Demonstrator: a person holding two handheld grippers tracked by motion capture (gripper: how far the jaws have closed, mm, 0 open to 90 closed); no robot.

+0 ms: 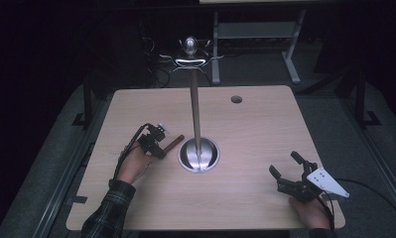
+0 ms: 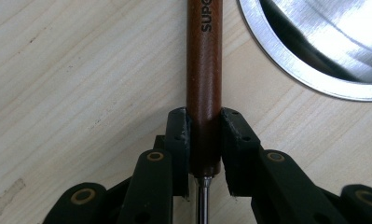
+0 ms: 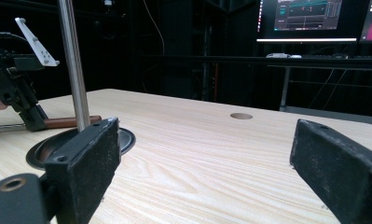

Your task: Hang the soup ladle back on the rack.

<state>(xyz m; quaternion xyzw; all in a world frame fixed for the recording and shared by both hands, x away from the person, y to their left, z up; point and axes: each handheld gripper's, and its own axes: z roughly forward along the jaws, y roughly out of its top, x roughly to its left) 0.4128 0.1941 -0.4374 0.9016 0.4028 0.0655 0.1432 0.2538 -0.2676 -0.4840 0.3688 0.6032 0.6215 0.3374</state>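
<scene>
The tool [image 2: 203,84] is a slim utensil w/ a round, glossy red-brown wooden handle, pale lettering "SUPO…" printed along it, and a thin shiny metal shaft coming out of the end nearest the camera in the left gripper view. It lies flat on the table [image 1: 255,129], left of centre, its far end pointing toward and stopping just short of the stand [image 1: 199,154], whose round steel base sits mid-table w/ a tall rod rising to curled hooks at the top. The left gripper [image 2: 205,140] has its black pads pressed on both sides of the handle's lower end, so it's clamped on the tool, which is resting on the wood. The right gripper [image 3: 202,154] sits near the front right corner of the table, jaws wide apart w/ nothing between them, well away from the tool. Room to move: broad bare wood behind and right of the stand, a small round hole [image 1: 236,99] near the back edge; left edge of the table is near the left hand [image 1: 132,166]; the steel rim is the closest obstacle, just beside the handle; the rod stands between the two grippers
</scene>
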